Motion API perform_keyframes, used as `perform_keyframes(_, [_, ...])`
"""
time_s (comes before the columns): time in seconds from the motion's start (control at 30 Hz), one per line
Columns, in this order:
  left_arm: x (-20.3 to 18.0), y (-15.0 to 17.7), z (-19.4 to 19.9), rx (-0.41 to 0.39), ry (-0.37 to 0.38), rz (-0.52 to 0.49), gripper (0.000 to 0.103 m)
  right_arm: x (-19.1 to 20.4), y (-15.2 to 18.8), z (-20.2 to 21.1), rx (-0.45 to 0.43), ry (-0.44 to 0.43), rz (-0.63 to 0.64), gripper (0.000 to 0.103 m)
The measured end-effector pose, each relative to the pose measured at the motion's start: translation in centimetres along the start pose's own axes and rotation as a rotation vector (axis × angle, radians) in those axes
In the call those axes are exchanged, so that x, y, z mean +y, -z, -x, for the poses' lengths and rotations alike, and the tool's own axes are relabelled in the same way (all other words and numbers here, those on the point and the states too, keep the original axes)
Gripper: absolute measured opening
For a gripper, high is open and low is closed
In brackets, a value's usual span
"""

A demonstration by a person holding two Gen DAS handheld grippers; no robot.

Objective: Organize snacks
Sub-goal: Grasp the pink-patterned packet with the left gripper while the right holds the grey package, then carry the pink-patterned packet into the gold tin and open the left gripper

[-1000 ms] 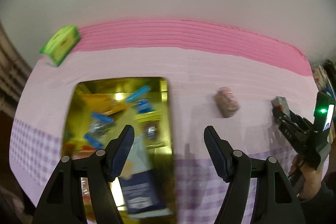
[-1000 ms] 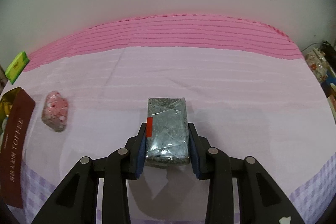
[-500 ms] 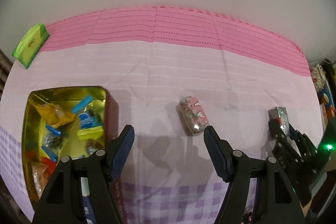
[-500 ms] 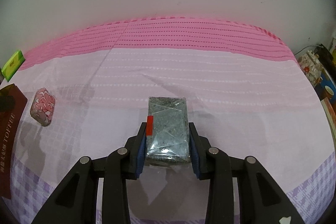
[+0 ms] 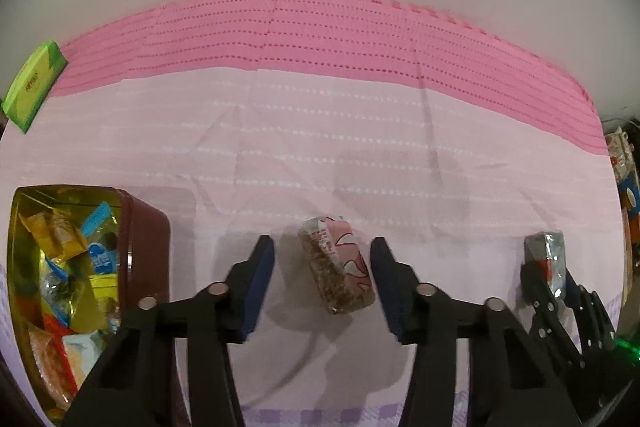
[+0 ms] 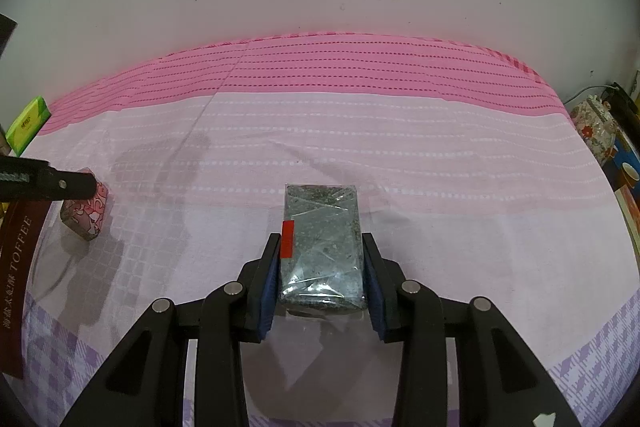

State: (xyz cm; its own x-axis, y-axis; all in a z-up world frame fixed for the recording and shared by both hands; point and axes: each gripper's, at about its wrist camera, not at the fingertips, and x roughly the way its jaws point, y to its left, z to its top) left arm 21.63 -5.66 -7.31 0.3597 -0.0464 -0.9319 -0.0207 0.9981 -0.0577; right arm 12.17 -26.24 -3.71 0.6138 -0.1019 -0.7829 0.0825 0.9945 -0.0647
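Observation:
My left gripper (image 5: 322,254) is open, with its fingers on either side of a pink-patterned snack pack (image 5: 337,270) that lies on the pink cloth. The same pack shows at the left of the right wrist view (image 6: 85,214), under a left finger (image 6: 48,183). My right gripper (image 6: 320,259) is shut on a grey speckled snack pack (image 6: 322,245) with a red tag, held just above the cloth. That gripper and pack also show at the right of the left wrist view (image 5: 546,261). A gold-lined maroon toffee tin (image 5: 144,227) holding several snacks stands at the left.
A green box (image 5: 34,83) lies at the far left by the wall; it also shows in the right wrist view (image 6: 28,125). Patterned boxes (image 6: 596,131) stand off the table's right end. A white wall runs behind the table.
My left gripper has moved right from above the tin and come down around the pink-patterned pack. My right gripper keeps its hold on the grey pack and has shifted a little.

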Motion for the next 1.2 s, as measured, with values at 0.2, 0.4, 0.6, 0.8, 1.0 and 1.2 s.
perform_keyframes(0.2, [-0.4, 0.1, -0.4, 0.010, -0.010, -0.027, 0.026, 0.0, 0.0, 0.0, 0.000, 0.001, 0.000, 0.037])
perform_keyframes(0.4, [-0.2, 1.1, 0.1, 0.005, -0.014, -0.054, 0.025, 0.0, 0.0, 0.0, 0.000, 0.001, 0.000, 0.037])
perform_keyframes(0.6, [-0.3, 4.2, 2.7, -0.009, -0.024, -0.106, 0.025, 0.0, 0.0, 0.0, 0.000, 0.003, 0.002, 0.037])
perform_keyframes(0.8, [-0.1, 5.8, 5.6, -0.015, 0.011, -0.119, 0.025, 0.0, 0.0, 0.0, 0.000, 0.006, 0.005, 0.037])
perform_keyframes(1.0, [1.2, 6.2, 9.8, -0.074, 0.030, -0.124, 0.025, 0.1, 0.0, 0.1, -0.001, 0.007, 0.006, 0.037])
perform_keyframes(1.2, [5.9, 5.8, 12.2, -0.103, -0.014, -0.083, 0.025, 0.1, 0.0, 0.1, -0.001, 0.012, 0.012, 0.036])
